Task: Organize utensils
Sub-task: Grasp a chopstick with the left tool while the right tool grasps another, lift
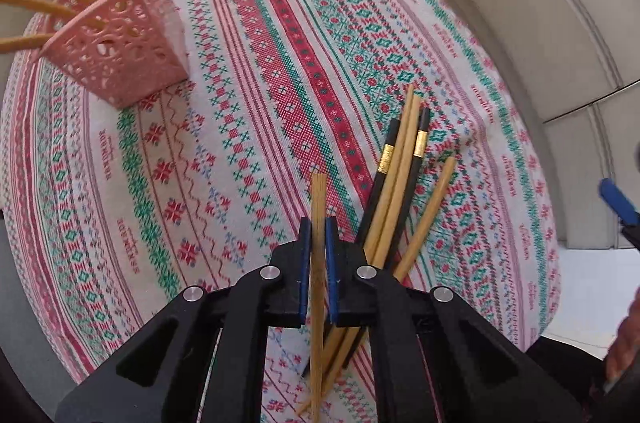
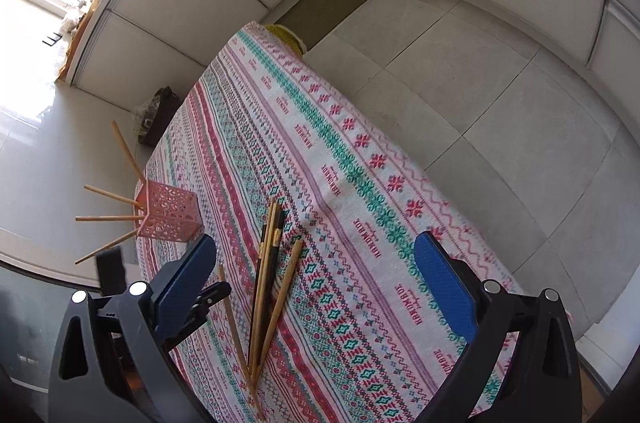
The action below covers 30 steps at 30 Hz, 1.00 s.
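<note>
My left gripper (image 1: 318,223) is shut on a light wooden chopstick (image 1: 318,199), held just above the patterned tablecloth (image 1: 248,63). Beside it on the right lies a loose pile of chopsticks (image 1: 400,167), several wooden and two black with gold bands. A pink perforated holder (image 1: 124,51) stands at the far left with several wooden chopsticks (image 1: 44,3) leaning out of it. My right gripper (image 2: 316,283) is open and empty above the pile (image 2: 272,263). The pink holder (image 2: 168,215) shows left of it, and the left gripper (image 2: 212,297) with its chopstick (image 2: 234,323).
The tablecloth (image 2: 360,183) covers a table that drops off to grey tiled floor (image 2: 460,63) on the right. A dark bag (image 2: 156,111) sits on the floor past the table's far left corner. White wall panels stand behind.
</note>
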### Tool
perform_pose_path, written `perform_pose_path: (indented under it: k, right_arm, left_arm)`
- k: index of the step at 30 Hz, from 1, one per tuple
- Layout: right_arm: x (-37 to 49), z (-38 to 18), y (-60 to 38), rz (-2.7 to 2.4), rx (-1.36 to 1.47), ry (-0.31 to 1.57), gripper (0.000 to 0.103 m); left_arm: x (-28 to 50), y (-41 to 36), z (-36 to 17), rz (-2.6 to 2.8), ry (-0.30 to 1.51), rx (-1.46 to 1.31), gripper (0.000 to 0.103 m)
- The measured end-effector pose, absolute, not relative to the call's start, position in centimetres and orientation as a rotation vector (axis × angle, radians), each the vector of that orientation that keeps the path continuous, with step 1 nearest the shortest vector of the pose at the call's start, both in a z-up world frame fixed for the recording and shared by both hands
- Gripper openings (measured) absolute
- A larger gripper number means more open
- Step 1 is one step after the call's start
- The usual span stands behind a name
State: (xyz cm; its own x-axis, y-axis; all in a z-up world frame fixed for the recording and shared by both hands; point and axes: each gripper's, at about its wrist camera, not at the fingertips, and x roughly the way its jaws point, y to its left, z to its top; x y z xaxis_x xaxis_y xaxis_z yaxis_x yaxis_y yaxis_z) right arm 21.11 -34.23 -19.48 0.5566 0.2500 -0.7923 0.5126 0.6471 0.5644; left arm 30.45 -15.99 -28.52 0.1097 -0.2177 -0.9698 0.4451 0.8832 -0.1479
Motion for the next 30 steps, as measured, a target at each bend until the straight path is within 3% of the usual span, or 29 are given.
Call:
perform_pose_path:
  k: [4,6,8,14,20,22,23,30]
  right_arm:
    - [23.8,-23.3,-31.7,-0.117,0.992,1.142,0.095]
    - [25.2,-24.8,-30.2,-0.119,1.009,1.201,0.087]
    - [26.3,-25.8,-29.1,-0.153,0.99,1.257,0.07]
    - [28.4,-27.6,-27.2,-0.291,0.901,1.368,0.037]
    - [30.2,-27.8,-25.2,-0.391,0.818,1.393,0.035]
    - [31.1,-27.6,-24.5,-0.431,0.757,1.411,0.024]
    - [31.5,-27.5,-24.2,-0.442,0.732,1.416,0.012]
    - [30.7,-27.6,-22.9,-0.429,0.71,1.347,0.009]
  left_arm:
    - [27.5,-13.6,-25.1,-0.527,1.287,0.047,0.006]
    - [26.8,-12.2,-23.8,-0.54,1.244,0.008,0.006]
    - [26.3,-11.4,-22.6,-0.555,1.214,0.004,0.006]
    - [25.7,-7.4,-18.7,-0.594,1.124,-0.037,0.006]
    - [25.2,-4.8,-17.1,-0.598,1.093,-0.09,0.006]
    - [24.9,-4.1,-16.4,-0.599,1.078,-0.105,0.006]
    - [25.0,-3.8,-16.2,-0.597,1.069,-0.11,0.006]
    - [24.2,-3.3,-14.1,-0.613,1.008,-0.138,0.006]
